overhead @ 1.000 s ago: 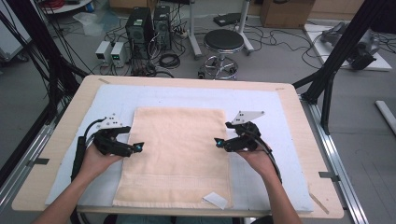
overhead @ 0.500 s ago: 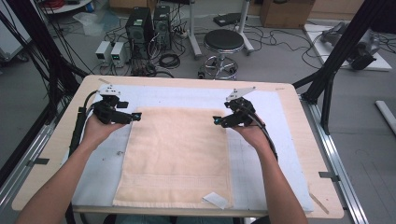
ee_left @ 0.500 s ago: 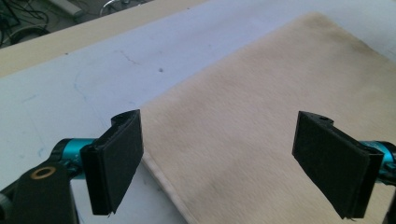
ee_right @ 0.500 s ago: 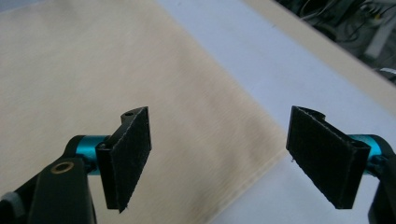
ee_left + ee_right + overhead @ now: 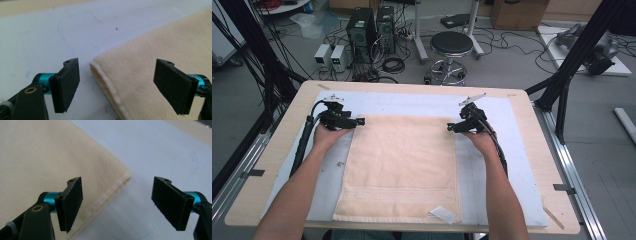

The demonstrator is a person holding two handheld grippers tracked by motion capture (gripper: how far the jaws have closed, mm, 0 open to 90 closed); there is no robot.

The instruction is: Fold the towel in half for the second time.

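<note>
White mat (image 5: 412, 102); towel (image 5: 402, 165) near edge cut off by frame.

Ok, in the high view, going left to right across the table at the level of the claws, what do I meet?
Left claw → cream towel → right claw → bare blue mat → wooden table edge.

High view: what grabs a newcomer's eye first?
The large cream terry towel lying flat on the pale blue mat in the middle of the wooden table. Next, the two black hand-held tools at its far corners: the left tool and the right tool, both with jaws open, each straddling a corner without pinching it. A small white label sits at the near edge.
</note>
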